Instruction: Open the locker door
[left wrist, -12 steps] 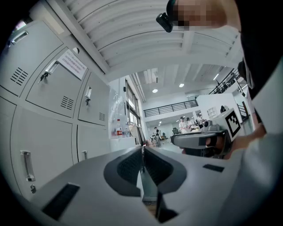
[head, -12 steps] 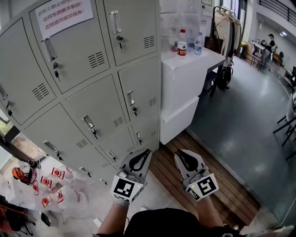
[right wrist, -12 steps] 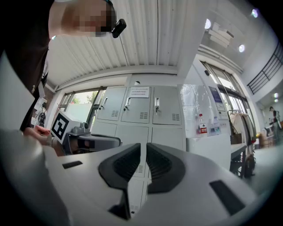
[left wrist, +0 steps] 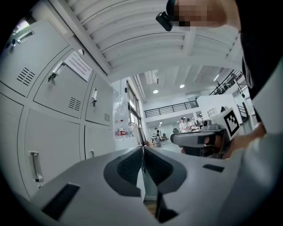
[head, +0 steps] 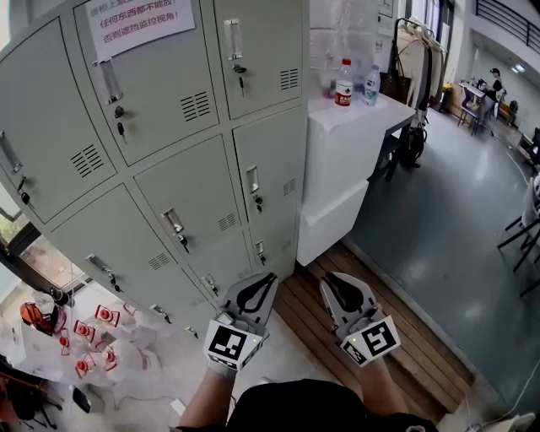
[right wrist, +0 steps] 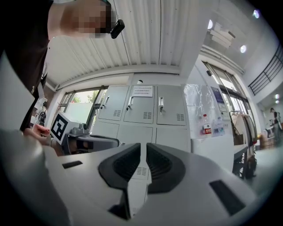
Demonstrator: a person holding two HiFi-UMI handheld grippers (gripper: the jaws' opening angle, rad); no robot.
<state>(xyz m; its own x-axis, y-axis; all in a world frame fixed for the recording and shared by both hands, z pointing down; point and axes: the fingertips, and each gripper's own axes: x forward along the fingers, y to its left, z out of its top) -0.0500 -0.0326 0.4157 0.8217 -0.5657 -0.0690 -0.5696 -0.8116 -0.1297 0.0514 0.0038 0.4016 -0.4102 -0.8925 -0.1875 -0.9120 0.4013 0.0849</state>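
Note:
The grey lockers (head: 169,143) fill the left and top of the head view, every door closed, each with a metal handle (head: 253,179) and a key under it. A paper notice (head: 139,18) is stuck on an upper door. My left gripper (head: 267,278) and right gripper (head: 329,281) are held low, side by side, well short of the doors, both shut with nothing between the jaws. In the left gripper view the jaws (left wrist: 143,151) meet, with the lockers (left wrist: 53,88) to the left. The right gripper view looks past its closed jaws (right wrist: 143,150) straight at the lockers (right wrist: 141,108).
A white cabinet (head: 346,160) stands against the lockers' right side, with two bottles (head: 343,83) on top. Below me is a wooden platform (head: 396,363), and grey floor lies to the right. Plastic bags with red-and-white packs (head: 93,337) lie at lower left. People sit far back right.
The head view has shifted so the lockers and white cabinet sit slightly further right and lower. Both grippers stay in nearly the same place, still shut.

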